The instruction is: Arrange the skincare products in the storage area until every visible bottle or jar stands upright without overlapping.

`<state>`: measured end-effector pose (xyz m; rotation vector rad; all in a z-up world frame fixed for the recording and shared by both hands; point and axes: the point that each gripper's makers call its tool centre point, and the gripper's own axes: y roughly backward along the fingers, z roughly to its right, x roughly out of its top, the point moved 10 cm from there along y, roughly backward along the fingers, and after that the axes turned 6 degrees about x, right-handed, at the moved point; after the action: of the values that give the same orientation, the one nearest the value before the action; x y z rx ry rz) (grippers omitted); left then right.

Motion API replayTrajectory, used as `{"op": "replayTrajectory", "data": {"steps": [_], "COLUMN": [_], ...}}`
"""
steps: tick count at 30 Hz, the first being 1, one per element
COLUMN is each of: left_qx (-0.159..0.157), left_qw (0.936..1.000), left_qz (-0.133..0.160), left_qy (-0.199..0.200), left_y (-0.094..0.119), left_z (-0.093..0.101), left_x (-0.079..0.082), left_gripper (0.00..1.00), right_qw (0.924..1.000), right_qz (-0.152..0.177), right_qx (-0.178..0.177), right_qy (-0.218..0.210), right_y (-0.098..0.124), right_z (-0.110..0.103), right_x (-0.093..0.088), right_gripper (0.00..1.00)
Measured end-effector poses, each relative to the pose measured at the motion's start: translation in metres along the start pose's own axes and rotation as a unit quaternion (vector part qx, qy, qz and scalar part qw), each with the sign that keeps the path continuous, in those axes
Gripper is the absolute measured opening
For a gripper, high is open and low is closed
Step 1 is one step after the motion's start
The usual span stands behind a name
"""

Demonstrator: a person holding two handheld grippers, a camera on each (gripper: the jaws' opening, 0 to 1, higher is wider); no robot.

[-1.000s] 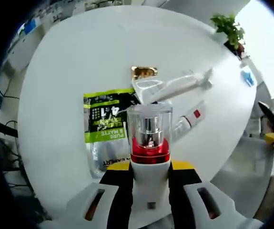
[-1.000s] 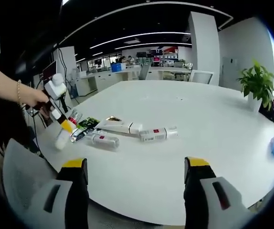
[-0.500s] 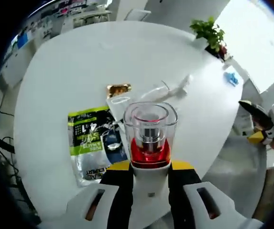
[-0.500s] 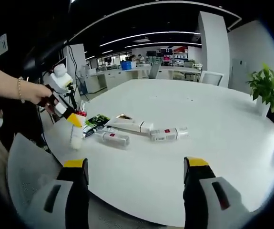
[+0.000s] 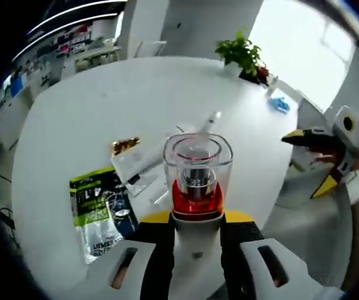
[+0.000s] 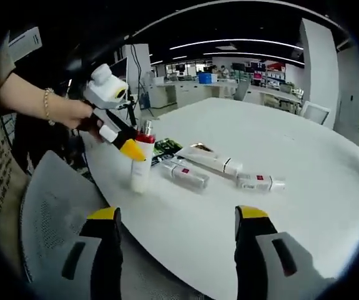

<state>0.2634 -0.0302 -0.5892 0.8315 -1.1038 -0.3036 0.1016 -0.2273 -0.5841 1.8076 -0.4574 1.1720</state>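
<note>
Left gripper view: the left tool (image 5: 196,220) is clamped on a white bottle (image 5: 196,187) with a clear cap and a red collar, held close to the lens. Beyond it spreads a large round white counter (image 5: 104,94). On the counter lie a green and black sachet (image 5: 95,209), a small gold packet (image 5: 124,145) and a flat white tube (image 5: 151,159), partly hidden behind the bottle. A potted plant (image 5: 245,55) and a small blue item (image 5: 279,103) sit at the counter's far edge. The right tool (image 5: 323,159) shows at the right, held in a hand, off the counter. Bright windows light the far side of the room.

Right gripper view: the right tool (image 6: 176,219) has its two yellow-tipped jaws wide apart with nothing between them. Ahead is the same white counter (image 6: 304,206) in an open-plan office with ceiling light strips, desks and a white column. At the left a person's hand (image 6: 73,112) with a bracelet holds the left tool, which grips the bottle (image 6: 140,164) upright, its base at the counter's near edge. Beside it lie three tubes on their sides: one nearest (image 6: 184,175), a longer one (image 6: 209,159) behind, and a short one (image 6: 260,182) to the right. A grey mesh chair back (image 6: 48,219) stands at the lower left.
</note>
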Motion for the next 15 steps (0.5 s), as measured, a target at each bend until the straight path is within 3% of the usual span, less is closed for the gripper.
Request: {"op": "replayTrajectory", "data": {"steps": [3, 9, 15], "left_qx": [-0.018, -0.057, -0.067], "left_qw": [0.9998, 0.9959, 0.9941], "left_qz": [0.005, 0.031, 0.042], "left_qy": [-0.011, -0.063, -0.075], "left_y": [-0.002, -0.005, -0.002], "left_z": [0.008, 0.02, 0.022], "left_x": [-0.002, -0.006, -0.014], "left_gripper": [0.24, 0.24, 0.24], "right_qw": [0.9991, 0.9879, 0.9805], "right_qz": [-0.009, -0.069, -0.075], "right_qx": [0.038, 0.09, 0.121], "right_qy": [0.013, 0.105, 0.136], "right_y": [-0.019, -0.051, -0.073], "right_z": [-0.005, -0.013, -0.017], "right_x": [0.003, -0.002, 0.0], "right_gripper": [0.72, 0.67, 0.6]}}
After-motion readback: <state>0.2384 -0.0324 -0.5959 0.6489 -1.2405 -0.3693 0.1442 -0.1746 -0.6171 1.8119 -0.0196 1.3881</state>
